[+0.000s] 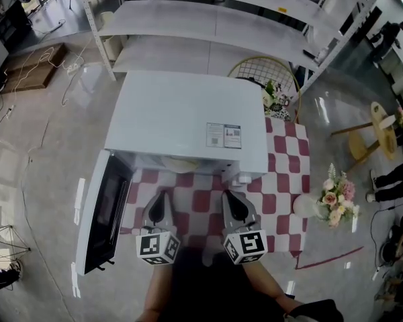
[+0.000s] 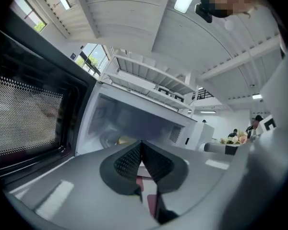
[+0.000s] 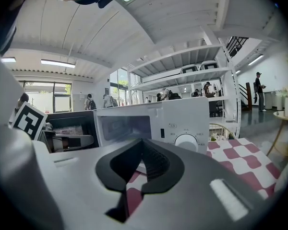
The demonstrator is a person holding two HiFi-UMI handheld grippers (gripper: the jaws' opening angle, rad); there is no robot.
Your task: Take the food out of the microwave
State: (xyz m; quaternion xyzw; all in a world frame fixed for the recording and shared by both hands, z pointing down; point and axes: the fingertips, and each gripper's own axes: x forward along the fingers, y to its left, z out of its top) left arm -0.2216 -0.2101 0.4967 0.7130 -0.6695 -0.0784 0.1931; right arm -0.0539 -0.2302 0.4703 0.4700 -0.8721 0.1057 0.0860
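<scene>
Checked red-and-white cloth (image 1: 282, 173) covers the table, with open shelving behind it. The food (image 2: 126, 140) is a pale yellowish item resting low on the cavity floor, just inside the opening; from your head view only its front edge (image 1: 181, 165) peeks out under the roof of the microwave (image 1: 188, 116). That white box sits toward the table's back left, and its door (image 1: 104, 210) stands swung wide, hanging out past the left edge. A bunch of flowers (image 1: 336, 196) sits off the right edge, well clear of your path. You appear to be at the approach step: the door is already out of the way and nothing has been lifted. Your left gripper (image 2: 141, 145) hovers near the front edge, lined up with the opening, its jaws pressed together on nothing. Your right gripper (image 3: 143, 145) faces the control dial (image 3: 186, 142), also closed and empty. Next you would likely need to spread at least one claw, reach into the cavity, and take the dish by its rim while keeping it level on the way out.
</scene>
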